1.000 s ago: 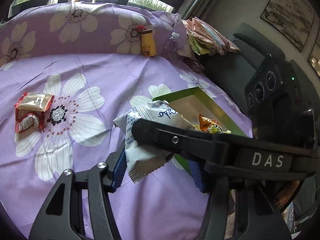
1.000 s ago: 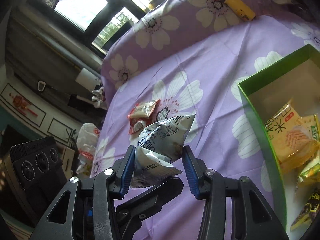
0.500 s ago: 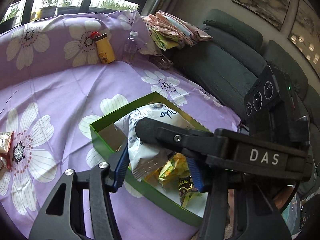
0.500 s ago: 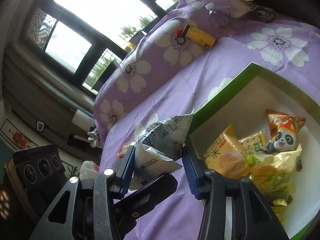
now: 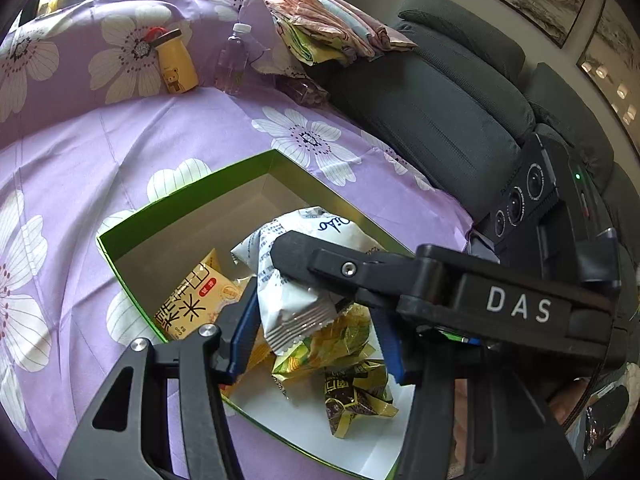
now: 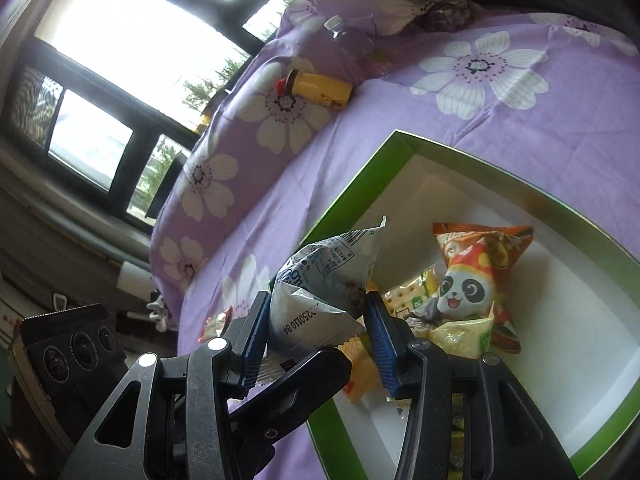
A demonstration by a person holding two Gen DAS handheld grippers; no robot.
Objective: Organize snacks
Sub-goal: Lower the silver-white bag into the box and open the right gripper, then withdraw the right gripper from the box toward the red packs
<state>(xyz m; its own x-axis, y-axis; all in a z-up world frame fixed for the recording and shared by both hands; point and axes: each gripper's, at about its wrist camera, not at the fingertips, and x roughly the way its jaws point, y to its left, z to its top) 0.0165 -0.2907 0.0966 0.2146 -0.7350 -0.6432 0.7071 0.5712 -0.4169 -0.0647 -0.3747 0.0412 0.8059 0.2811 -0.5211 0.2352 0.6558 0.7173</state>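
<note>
Hanging now over the inside of the green box (image 5: 120, 248), the white snack packet (image 5: 292, 280) had travelled a long way in one second: a second earlier it was out over the purple flowered cloth (image 5: 120, 152), with the box only at the edge of both views, and half a second earlier it was just crossing the near rim. Both tools held the same packet. The left gripper (image 5: 316, 340) pinched its crimped lower end between blue pads, and the right gripper (image 6: 316, 320) squeezed its puffed body, jaws partly closed on it. Neither grip appeared to have loosened over that second.

Below the packet lay the snacks already put away: a yellow packet (image 5: 192, 304), a crumpled green-yellow wrapper (image 5: 332, 344), a dark wrapped sweet (image 5: 352, 396), and, in the right view, a panda packet (image 6: 468, 280). The far half of the box floor showed bare.

The carry looked finished, so I judged the release to be what remained. At least one red packet (image 6: 216, 320) showed at the cloth's edge in the right view, so the sorting was likely not over. A yellow bottle (image 5: 176, 64) and a clear bottle (image 5: 236, 60) stood well apart by the pillow.
</note>
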